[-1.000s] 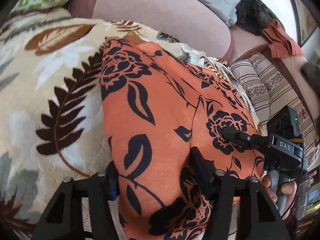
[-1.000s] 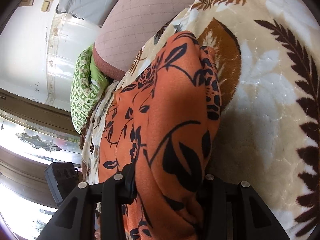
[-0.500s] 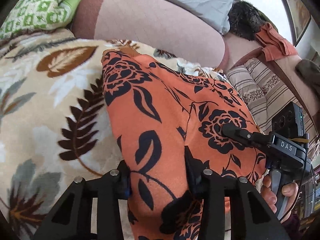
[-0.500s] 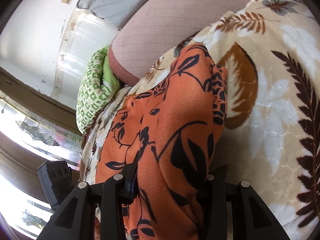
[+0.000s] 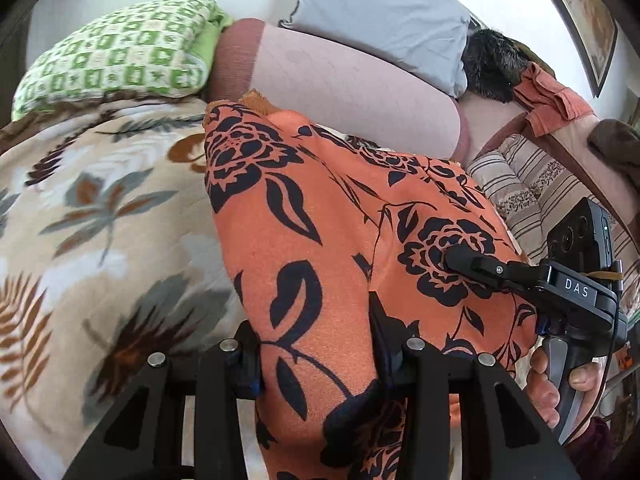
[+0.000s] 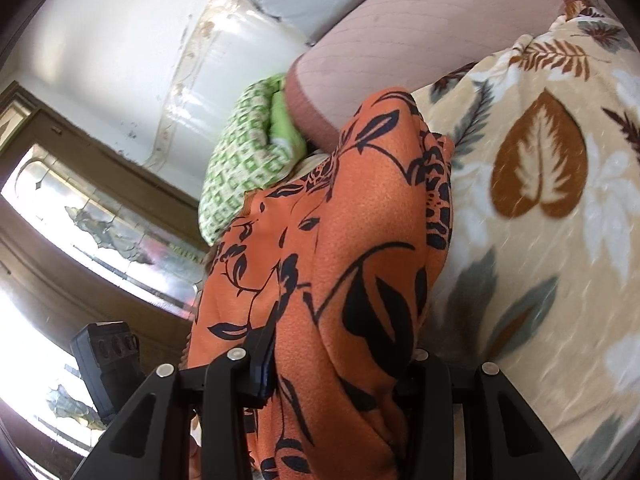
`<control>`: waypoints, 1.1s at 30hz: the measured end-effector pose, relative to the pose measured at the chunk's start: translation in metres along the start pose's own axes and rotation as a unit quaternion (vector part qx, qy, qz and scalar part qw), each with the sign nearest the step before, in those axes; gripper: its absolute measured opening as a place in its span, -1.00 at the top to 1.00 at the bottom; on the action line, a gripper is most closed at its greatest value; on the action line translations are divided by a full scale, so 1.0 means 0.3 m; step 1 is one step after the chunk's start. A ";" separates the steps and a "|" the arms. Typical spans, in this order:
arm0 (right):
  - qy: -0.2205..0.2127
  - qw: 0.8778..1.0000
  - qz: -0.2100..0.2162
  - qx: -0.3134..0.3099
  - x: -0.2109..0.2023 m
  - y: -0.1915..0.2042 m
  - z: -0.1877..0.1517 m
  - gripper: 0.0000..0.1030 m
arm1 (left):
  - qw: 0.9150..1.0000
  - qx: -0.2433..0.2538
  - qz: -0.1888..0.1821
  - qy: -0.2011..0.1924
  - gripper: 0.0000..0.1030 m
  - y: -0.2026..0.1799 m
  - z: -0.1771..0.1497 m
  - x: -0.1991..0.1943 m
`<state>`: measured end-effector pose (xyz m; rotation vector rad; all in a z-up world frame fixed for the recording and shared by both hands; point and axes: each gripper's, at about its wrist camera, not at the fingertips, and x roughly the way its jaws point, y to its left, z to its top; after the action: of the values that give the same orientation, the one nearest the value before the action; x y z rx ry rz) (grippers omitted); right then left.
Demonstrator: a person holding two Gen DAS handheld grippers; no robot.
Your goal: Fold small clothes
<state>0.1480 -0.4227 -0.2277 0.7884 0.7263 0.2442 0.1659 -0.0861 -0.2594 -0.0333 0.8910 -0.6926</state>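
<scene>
An orange garment with a black flower print (image 5: 332, 216) is held up over a cream blanket with a leaf pattern (image 5: 100, 216). My left gripper (image 5: 316, 344) is shut on the garment's near edge, with cloth bunched between the fingers. My right gripper (image 6: 340, 360) is shut on another part of the same garment (image 6: 352, 248). In the left wrist view the right gripper (image 5: 472, 264) shows at the right, its finger pressed on the cloth, with a hand under it. The far end of the garment rests on the blanket (image 6: 560, 240).
A pink bolster (image 5: 348, 84) lies behind the garment, with a green checked pillow (image 5: 116, 56) at the left and a grey pillow (image 5: 384, 12) behind. A striped cushion (image 5: 532, 196) and piled clothes (image 5: 548, 96) are at the right. A window (image 6: 80, 220) is at the left.
Both grippers have risen and drawn back with the garment in them. More of the pillows and the wall behind has come into view. The grips have not changed.
</scene>
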 end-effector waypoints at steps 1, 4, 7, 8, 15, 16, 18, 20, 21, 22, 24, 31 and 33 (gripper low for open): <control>0.001 1.000 0.002 -0.001 -0.002 0.013 -0.020 0.19 | 1.000 0.002 0.005 -0.001 0.17 0.003 -0.015 -0.012; 0.003 1.000 0.003 0.006 0.002 0.034 -0.078 0.19 | 1.000 -0.014 0.009 0.005 0.17 0.034 -0.072 -0.040; 0.011 1.000 0.000 0.017 0.008 0.030 -0.135 0.19 | 0.999 -0.024 0.015 0.016 0.17 0.045 -0.129 -0.043; 0.015 1.000 -0.003 0.021 0.010 0.024 -0.164 0.19 | 0.999 -0.028 0.016 0.022 0.17 0.046 -0.145 -0.042; 0.021 0.999 -0.029 0.037 0.007 -0.031 -0.287 0.19 | 0.998 -0.018 0.037 0.044 0.15 0.030 -0.235 -0.007; 0.021 0.999 -0.032 0.036 0.011 -0.037 -0.296 0.19 | 0.998 -0.021 0.038 0.043 0.12 0.034 -0.240 -0.002; 0.019 0.998 -0.028 0.045 0.012 -0.059 -0.304 0.18 | 0.998 -0.022 0.041 0.047 0.04 0.040 -0.253 0.003; 0.021 0.998 -0.027 0.052 0.016 -0.076 -0.309 0.12 | 0.997 -0.027 0.050 0.047 -0.18 0.043 -0.267 0.000; 0.023 0.998 -0.031 0.052 0.019 -0.083 -0.297 0.07 | 0.997 -0.028 0.057 0.049 -0.24 0.046 -0.273 0.001; 0.025 0.998 -0.034 0.055 0.027 -0.085 -0.296 -0.01 | 0.996 -0.028 0.063 0.049 -0.34 0.048 -0.278 -0.001; 0.031 0.996 -0.042 0.069 0.033 -0.093 -0.298 -0.14 | 0.996 -0.027 0.074 0.046 -0.50 0.050 -0.287 -0.011; 0.009 0.994 -0.086 0.070 -0.035 -0.078 -0.307 -0.23 | 0.994 -0.006 0.108 0.026 -0.55 0.044 -0.294 -0.072; -0.010 0.993 -0.103 0.062 -0.073 -0.064 -0.305 -0.23 | 0.992 0.002 0.123 0.014 -0.55 0.041 -0.290 -0.094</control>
<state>0.0688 -0.3948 -0.2746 0.8253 0.8037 0.0045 0.0974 -0.0388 -0.2992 0.0895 0.9021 -0.4653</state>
